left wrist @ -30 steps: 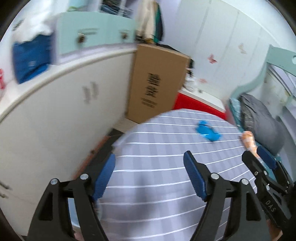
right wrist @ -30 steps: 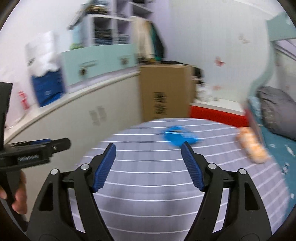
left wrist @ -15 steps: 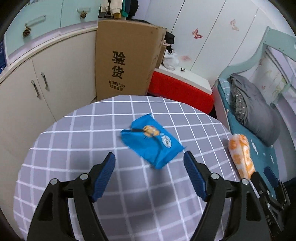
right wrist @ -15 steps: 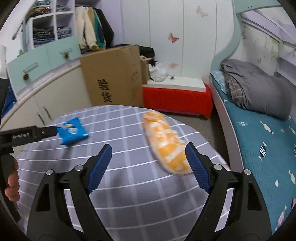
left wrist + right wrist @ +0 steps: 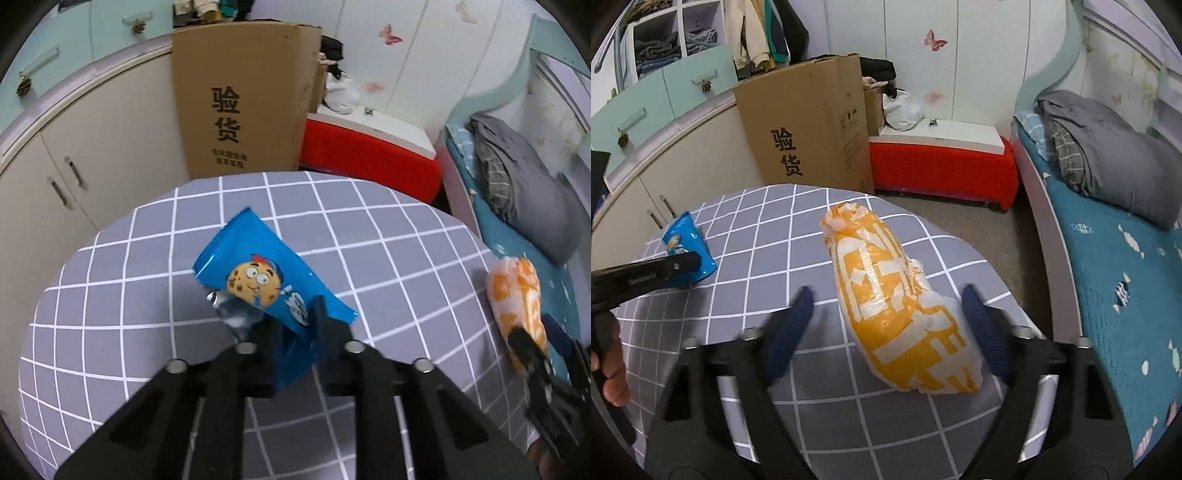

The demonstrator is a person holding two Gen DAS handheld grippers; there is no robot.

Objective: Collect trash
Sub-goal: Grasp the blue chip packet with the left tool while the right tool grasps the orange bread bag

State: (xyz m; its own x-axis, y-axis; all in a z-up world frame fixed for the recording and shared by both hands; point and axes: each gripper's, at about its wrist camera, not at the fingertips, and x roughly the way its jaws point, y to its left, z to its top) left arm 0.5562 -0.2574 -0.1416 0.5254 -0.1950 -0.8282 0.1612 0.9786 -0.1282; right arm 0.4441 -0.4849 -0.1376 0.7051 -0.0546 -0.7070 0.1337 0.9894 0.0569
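Between the right tongs [image 5: 886,321], on the grey checked tabletop [image 5: 746,295]: one orange-and-white plastic bag [image 5: 901,314], stuffed, lying flat.
- Long axis: runs from its knotted end, far from the tongs, to its broad end near the tabletop's edge at the bed side; roughly in line with the tongs' reach, slanting a little to the right.
- Right tongs: about half open, jaws having just been closing, one pad either side of the bag's broad end; the right pad looks at or just beside the plastic, the left pad apart from it. No squeeze shown, so not yet gripped.
- Judgement: closing across the bag's short width is what the coming move turns on; the right hand is plainly the nearer.

Left of the bag, well apart: one blue cookie wrapper [image 5: 266,291], torn end showing silver foil.
- Left tongs [image 5: 295,332]: jaws having just been closing, now pinched on the wrapper's near corner.
- Wrapper's long axis tilts up and away from the tongs, toward the cardboard box [image 5: 240,99] beyond the tabletop.
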